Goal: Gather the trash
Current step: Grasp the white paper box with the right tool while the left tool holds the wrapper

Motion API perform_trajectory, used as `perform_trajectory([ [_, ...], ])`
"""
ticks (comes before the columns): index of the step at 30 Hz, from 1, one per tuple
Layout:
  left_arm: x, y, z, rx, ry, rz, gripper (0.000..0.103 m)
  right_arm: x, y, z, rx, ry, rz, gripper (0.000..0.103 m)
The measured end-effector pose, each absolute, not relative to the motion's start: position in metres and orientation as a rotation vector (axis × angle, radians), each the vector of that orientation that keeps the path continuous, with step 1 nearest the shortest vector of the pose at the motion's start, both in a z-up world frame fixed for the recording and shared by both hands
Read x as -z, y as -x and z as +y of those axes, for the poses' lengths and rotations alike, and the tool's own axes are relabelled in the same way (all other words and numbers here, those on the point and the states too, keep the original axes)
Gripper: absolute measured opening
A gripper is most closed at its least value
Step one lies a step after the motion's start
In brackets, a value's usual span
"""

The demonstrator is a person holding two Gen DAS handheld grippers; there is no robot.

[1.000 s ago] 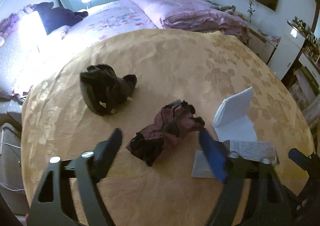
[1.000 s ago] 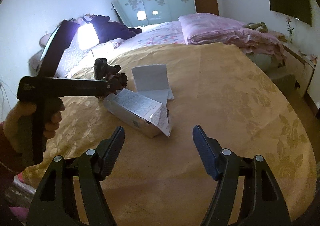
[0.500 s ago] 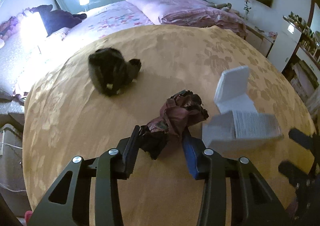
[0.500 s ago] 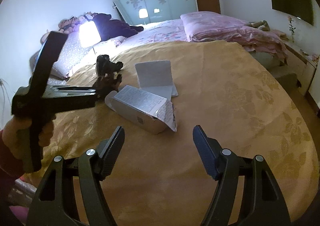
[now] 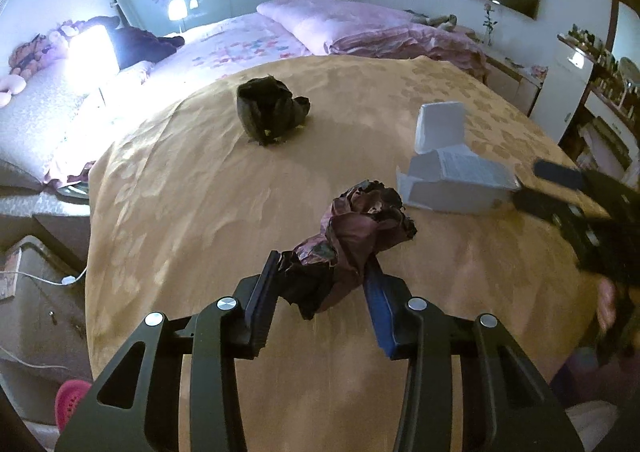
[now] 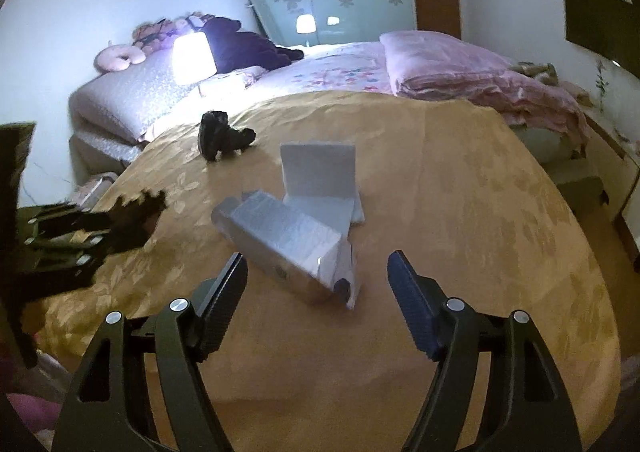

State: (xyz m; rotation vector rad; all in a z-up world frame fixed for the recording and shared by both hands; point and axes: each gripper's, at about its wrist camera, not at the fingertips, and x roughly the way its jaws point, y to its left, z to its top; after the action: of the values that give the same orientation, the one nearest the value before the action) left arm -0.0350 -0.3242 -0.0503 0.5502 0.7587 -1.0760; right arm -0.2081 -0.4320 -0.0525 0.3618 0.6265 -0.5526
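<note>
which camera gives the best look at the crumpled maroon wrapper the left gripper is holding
The left wrist view: the maroon wrapper sits centre frame, sharp, pinched between the left gripper's fingers. In the right wrist view it is only a dark blurred shape at the left edge, partly behind the gripper.

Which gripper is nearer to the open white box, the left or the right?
Right. The right gripper opens just before the white box; the left gripper, beside it, is shut on the crumpled maroon wrapper.

Fine print on the top panel of the white carton (image 5: pixel 460 179) near your right, too small and blurred to read, no other lettering legible
</note>
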Motion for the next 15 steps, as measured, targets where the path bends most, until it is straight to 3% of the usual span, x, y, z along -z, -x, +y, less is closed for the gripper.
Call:
perform_trajectory([
  [15,0.055,0.044,-0.267,1.048,-0.515,0.769,0.039,0.051,0.171,-0.422,0.371,-0.290,0.695,0.073],
])
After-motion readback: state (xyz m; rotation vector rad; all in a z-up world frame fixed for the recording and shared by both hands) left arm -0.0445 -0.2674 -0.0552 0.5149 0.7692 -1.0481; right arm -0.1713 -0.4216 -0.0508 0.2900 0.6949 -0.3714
